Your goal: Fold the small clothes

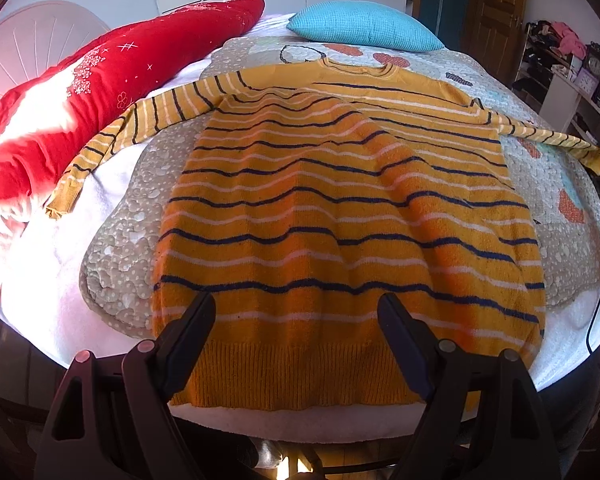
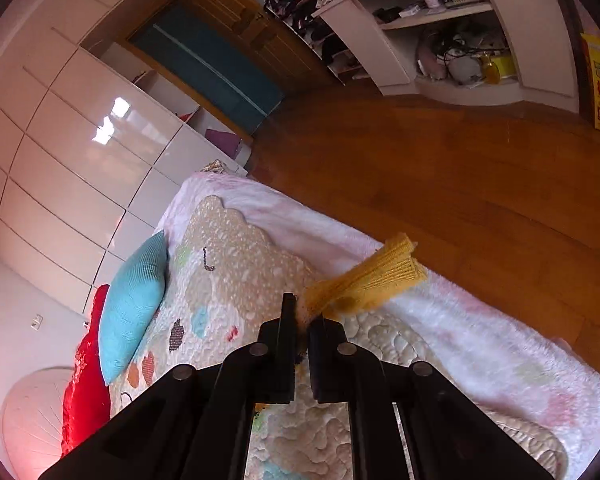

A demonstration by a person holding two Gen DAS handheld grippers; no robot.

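Note:
A mustard-yellow sweater (image 1: 340, 216) with dark blue and white stripes lies flat on the bed, hem toward me, both sleeves spread outward. My left gripper (image 1: 296, 312) hovers open over the lower part of the sweater, its fingers (image 1: 198, 320) wide apart and nothing between them. In the right wrist view my right gripper (image 2: 302, 312) is shut on the end of the right sleeve, whose ribbed yellow cuff (image 2: 384, 272) sticks out past the fingertips, lifted above the bed. That sleeve end (image 1: 592, 152) shows at the far right in the left wrist view.
A patterned quilt (image 1: 132, 216) over a white fleece blanket (image 2: 480, 340) covers the bed. A red duvet (image 1: 80, 92) lies along the left and a turquoise pillow (image 1: 364, 26) at the head. Wooden floor (image 2: 440, 168) and shelves (image 2: 440, 32) lie beyond the right edge.

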